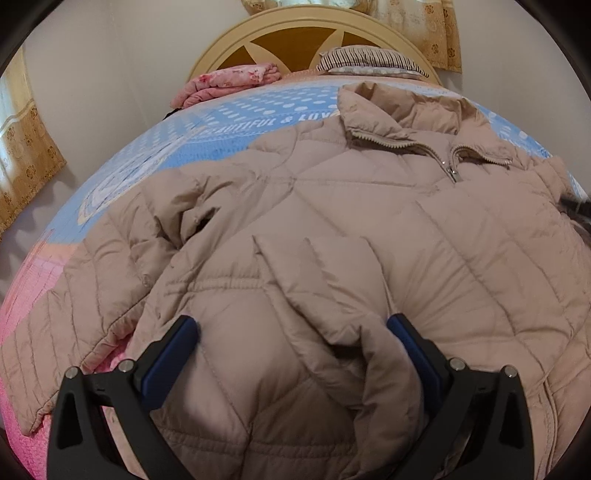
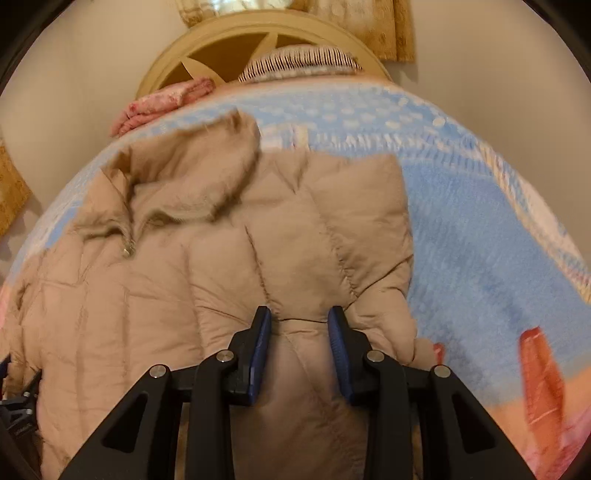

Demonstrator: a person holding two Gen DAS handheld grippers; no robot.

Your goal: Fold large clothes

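A beige quilted puffer jacket (image 1: 369,221) lies front up on the bed, zipped, with its collar (image 1: 399,118) toward the headboard. One sleeve (image 1: 295,295) is folded across the jacket's body. My left gripper (image 1: 293,330) stands wide open over that sleeve, and the puffy cloth fills the gap between the blue pads (image 1: 173,350). In the right wrist view the jacket (image 2: 147,295) fills the left and centre. My right gripper (image 2: 299,321) is shut on a fold of the jacket near its right edge, and creases run from the pinched cloth.
The bed has a blue dotted blanket (image 1: 240,125) (image 2: 480,240), pink toward its near edge. A folded pink floral cloth (image 1: 229,83) and a striped pillow (image 1: 369,61) lie by the cream headboard (image 1: 288,33). Curtains (image 1: 26,158) hang at the left. The other gripper (image 2: 14,410) shows at the left edge.
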